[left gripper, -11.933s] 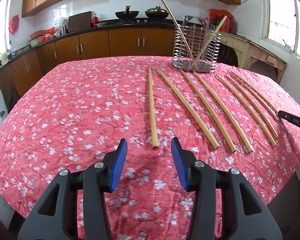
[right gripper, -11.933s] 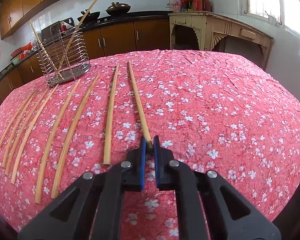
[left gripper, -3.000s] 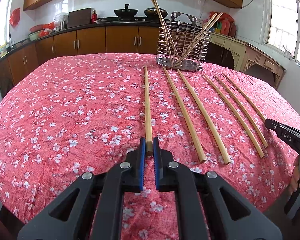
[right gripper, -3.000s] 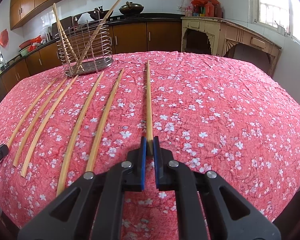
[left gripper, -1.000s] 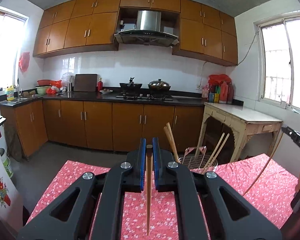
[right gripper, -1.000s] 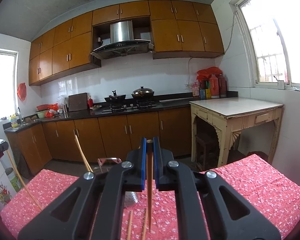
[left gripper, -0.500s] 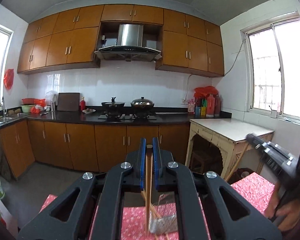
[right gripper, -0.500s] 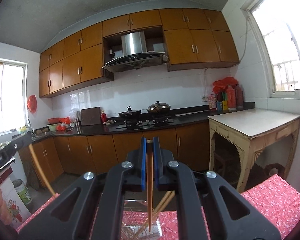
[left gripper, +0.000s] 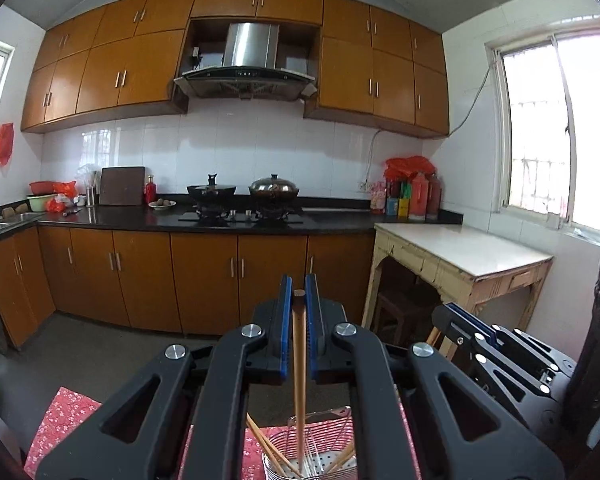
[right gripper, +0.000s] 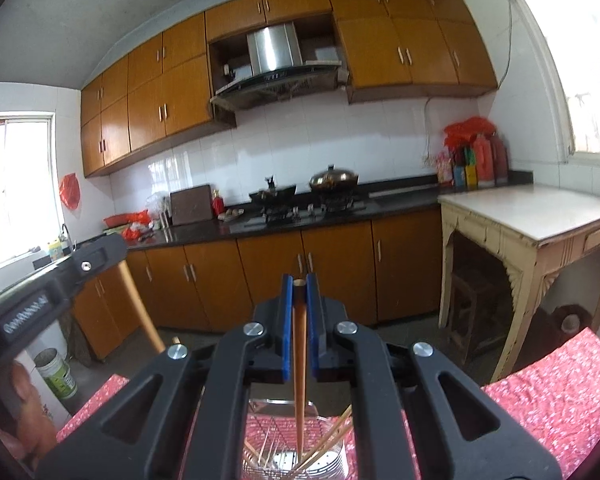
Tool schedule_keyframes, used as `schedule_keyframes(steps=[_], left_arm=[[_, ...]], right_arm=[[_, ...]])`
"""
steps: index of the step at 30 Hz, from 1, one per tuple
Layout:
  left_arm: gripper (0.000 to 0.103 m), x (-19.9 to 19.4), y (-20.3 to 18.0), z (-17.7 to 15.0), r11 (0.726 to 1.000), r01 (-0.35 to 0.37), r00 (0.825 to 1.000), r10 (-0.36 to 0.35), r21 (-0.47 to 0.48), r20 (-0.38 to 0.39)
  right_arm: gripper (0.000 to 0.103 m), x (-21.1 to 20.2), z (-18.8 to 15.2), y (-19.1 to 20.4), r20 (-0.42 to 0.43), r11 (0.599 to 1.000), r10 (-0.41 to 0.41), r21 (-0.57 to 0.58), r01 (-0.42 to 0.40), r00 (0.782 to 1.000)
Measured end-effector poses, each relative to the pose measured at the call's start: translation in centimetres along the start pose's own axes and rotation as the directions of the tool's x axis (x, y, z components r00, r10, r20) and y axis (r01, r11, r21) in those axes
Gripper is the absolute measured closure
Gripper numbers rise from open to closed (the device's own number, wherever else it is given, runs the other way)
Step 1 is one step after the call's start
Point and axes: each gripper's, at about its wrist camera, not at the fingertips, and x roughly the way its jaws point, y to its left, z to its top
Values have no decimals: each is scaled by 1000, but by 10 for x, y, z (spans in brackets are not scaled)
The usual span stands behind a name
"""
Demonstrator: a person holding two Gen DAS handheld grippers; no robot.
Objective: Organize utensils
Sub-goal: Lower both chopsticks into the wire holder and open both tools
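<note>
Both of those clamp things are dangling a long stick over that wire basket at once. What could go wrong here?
Both the left gripper and right gripper hold a chopstick upright over the same wire holder. The grippers hang close together, so they might bump.

Chopsticks already lean crosswise inside the wire holder, so a dropped one might catch on them or tip out.

The holder looks light; a nudge could topple it.

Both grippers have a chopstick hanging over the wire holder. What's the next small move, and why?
Probably ease both straight down, then open. The left gripper is shut on its chopstick, whose lower end already dips into the wire holder; the right gripper holds its chopstick with the tip inside the holder's rim. Both hang near upright, so lowering first should limit bouncing.
</note>
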Motion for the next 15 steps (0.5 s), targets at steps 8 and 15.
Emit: schedule_keyframes(steps=[8, 15], left_arm=[[96, 28, 13, -24, 999, -34, 995, 31, -24, -99], [93, 26, 18, -23, 998, -65, 991, 63, -7, -119]], right_arm=[[94, 34, -27, -17, -107, 999, -2, 48, 7, 994], [69, 37, -31, -26, -115, 997, -66, 37, 71, 991]])
